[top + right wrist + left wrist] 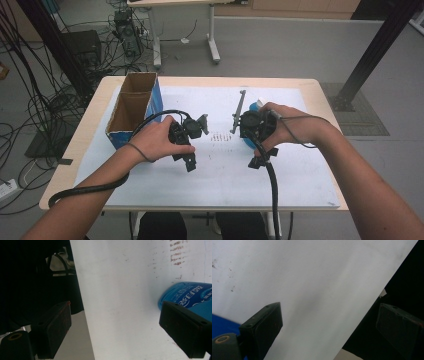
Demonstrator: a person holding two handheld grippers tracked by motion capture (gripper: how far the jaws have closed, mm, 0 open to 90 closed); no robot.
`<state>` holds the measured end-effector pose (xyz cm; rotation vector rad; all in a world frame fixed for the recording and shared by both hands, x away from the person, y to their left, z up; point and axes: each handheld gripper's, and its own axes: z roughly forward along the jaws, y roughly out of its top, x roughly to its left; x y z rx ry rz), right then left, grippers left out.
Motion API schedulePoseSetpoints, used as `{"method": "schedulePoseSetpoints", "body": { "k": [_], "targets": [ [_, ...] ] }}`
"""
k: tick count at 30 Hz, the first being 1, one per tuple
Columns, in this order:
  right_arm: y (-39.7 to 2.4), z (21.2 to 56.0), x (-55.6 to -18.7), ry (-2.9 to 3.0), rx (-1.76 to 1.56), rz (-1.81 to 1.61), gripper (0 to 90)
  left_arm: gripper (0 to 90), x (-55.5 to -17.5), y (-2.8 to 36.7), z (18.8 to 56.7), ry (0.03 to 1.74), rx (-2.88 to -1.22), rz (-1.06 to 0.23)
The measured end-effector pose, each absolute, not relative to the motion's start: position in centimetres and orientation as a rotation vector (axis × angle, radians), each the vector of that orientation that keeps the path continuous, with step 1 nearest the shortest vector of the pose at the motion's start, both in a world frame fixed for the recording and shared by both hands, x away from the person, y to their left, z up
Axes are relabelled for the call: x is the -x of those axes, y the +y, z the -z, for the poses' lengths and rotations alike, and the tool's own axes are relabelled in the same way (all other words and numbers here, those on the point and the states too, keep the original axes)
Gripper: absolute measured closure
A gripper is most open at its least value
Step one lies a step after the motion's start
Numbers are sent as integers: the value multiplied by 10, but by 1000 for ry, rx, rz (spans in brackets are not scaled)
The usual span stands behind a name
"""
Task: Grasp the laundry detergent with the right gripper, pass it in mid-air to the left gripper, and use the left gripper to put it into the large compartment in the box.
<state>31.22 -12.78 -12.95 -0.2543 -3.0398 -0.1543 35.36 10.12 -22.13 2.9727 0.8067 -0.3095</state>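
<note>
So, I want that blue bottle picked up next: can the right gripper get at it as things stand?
Probably yes. The right gripper has its jaws open over bare white sheet, and the blue bottle lies just beside one jaw, nothing between them.

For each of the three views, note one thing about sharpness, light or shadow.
High view: even indoor light, soft overall, faint shadows under the hands on the white sheet. Left gripper view: sheet smooth and blurred, the jaws apart and sharper. Right gripper view: left side sunk in dark, blue bottle brightly lit with readable print.
</note>
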Motion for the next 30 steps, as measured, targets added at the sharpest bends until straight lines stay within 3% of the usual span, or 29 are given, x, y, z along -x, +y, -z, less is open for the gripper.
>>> {"method": "schedulePoseSetpoints", "body": {
  "k": [18, 30],
  "targets": [
    [-145, 136, -310, -3044, 258, 278, 106, 72, -356, 101, 221, 786, -2973, 310],
    [-197, 150, -299, -3012, 292, 647, 106, 72, -356, 103, 226, 805, -2968, 323]
  ]
}}
